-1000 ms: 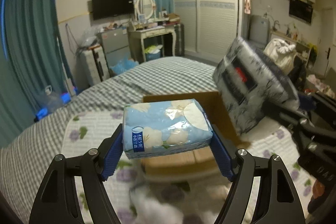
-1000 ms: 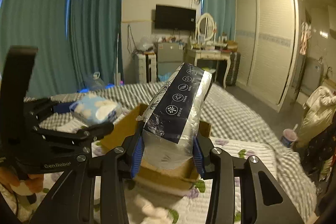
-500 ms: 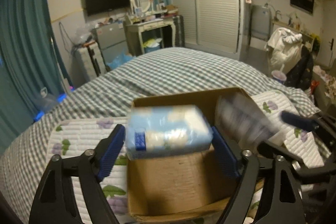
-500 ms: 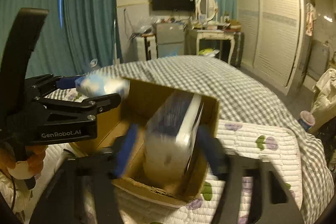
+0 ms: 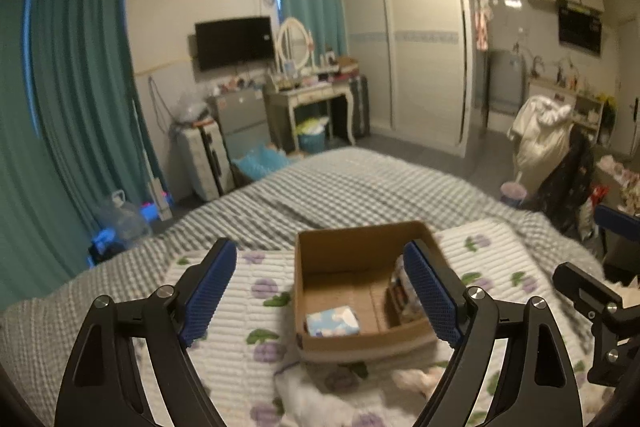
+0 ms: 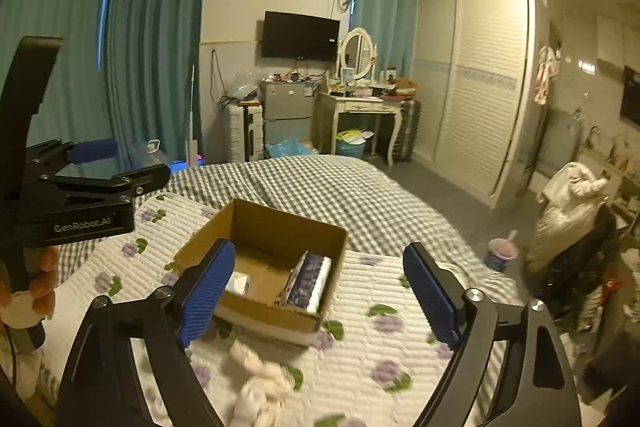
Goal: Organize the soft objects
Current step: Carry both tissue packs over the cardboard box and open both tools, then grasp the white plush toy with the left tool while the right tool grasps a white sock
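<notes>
An open cardboard box [image 5: 332, 243] sits on the quilted bed cover; it also shows in the right wrist view [image 6: 280, 223]. A light blue tissue pack [image 5: 332, 322] lies on its floor; only its end [image 6: 237, 283] shows in the right wrist view. A dark patterned tissue pack [image 6: 308, 281] stands on edge against the box's right wall, partly hidden in the left wrist view [image 5: 398, 287]. My left gripper [image 5: 324, 291] is open and empty above the box. My right gripper [image 6: 320, 291] is open and empty above the box too.
A white soft toy or cloth [image 6: 260, 379] lies on the flowered quilt [image 6: 400, 307] in front of the box. The bed has a grey checked sheet [image 6: 340, 187]. The left gripper's body [image 6: 72, 195] shows at the left of the right wrist view.
Both grippers opened and let go of their tissue packs, which now lie in the box. Both grippers have pulled up and back from the box.
</notes>
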Available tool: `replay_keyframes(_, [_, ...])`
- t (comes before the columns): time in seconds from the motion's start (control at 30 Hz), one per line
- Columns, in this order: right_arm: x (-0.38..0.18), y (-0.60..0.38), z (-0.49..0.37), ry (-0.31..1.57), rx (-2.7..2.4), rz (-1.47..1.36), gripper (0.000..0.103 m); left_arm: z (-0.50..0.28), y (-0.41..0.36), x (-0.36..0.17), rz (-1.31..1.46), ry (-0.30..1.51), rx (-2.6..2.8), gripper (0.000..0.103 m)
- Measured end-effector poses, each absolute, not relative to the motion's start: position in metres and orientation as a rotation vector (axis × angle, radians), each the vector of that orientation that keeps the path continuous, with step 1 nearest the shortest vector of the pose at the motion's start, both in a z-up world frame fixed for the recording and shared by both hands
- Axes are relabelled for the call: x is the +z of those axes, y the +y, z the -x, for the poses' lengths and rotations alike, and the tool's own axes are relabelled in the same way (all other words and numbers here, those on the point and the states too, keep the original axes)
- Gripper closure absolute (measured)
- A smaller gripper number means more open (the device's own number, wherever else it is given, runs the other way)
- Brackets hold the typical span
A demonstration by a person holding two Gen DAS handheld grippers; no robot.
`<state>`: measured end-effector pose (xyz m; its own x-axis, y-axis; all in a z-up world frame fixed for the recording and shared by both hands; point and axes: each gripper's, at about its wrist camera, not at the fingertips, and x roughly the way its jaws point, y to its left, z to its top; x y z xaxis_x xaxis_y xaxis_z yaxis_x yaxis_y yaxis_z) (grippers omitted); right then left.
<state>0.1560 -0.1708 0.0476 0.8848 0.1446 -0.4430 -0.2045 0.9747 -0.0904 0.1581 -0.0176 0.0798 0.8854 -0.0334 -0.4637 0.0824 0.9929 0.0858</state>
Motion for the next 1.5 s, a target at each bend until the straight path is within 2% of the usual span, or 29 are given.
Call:
replay_keyframes(0.07, [0.061,-0.173,-0.129,0.455,0.164,0.142,0.008,-0.135,-0.015,0.091,-0.094,0.457,-0.056,0.005])
replay_keyframes(0.23, [0.066,-0.175,-0.082,0.472,0.153,0.153,0.004,-0.084,-0.011,0.101,-0.076,0.437,-0.065,0.004])
replay_keyframes(0.37, [0.041,-0.175,-0.054,0.512,0.142,0.14,0.003,-0.068,-0.01,0.086,-0.066,0.465,-0.076,0.004])
replay_keyframes(0.53, [-0.013,-0.172,-0.054,0.598,0.135,0.105,0.003,-0.063,-0.008,0.037,-0.062,0.545,-0.059,0.004])
replay_keyframes(0.83, [-0.116,-0.155,-0.087,0.769,0.154,0.035,0.003,-0.08,0.008,-0.085,-0.057,0.76,-0.027,0.004])
replay_keyframes(1.03, [-0.138,-0.146,-0.105,0.777,0.153,0.046,0.003,-0.087,0.0,-0.136,-0.044,0.864,-0.098,0.005])
replay_keyframes(1.2, [-0.15,-0.137,-0.123,0.813,0.172,0.063,0.016,-0.094,-0.007,-0.168,-0.046,0.948,-0.153,0.007])
replay_keyframes(1.27, [-0.156,-0.135,-0.132,0.824,0.171,0.06,0.024,-0.095,-0.009,-0.175,-0.034,0.971,-0.187,0.015])
replay_keyframes(1.33, [-0.16,-0.132,-0.139,0.836,0.174,0.065,0.032,-0.097,-0.013,-0.178,-0.05,0.986,-0.211,0.016])
replay_keyframes(1.4, [-0.165,-0.127,-0.147,0.848,0.184,0.07,0.042,-0.097,-0.017,-0.179,-0.062,0.988,-0.235,0.03])
replay_keyframes(1.43, [-0.166,-0.124,-0.15,0.853,0.194,0.068,0.044,-0.096,-0.018,-0.178,-0.065,0.988,-0.249,0.034])
replay_keyframes(1.5, [-0.169,-0.12,-0.156,0.855,0.211,0.055,0.052,-0.093,-0.02,-0.177,-0.066,0.98,-0.279,0.049])
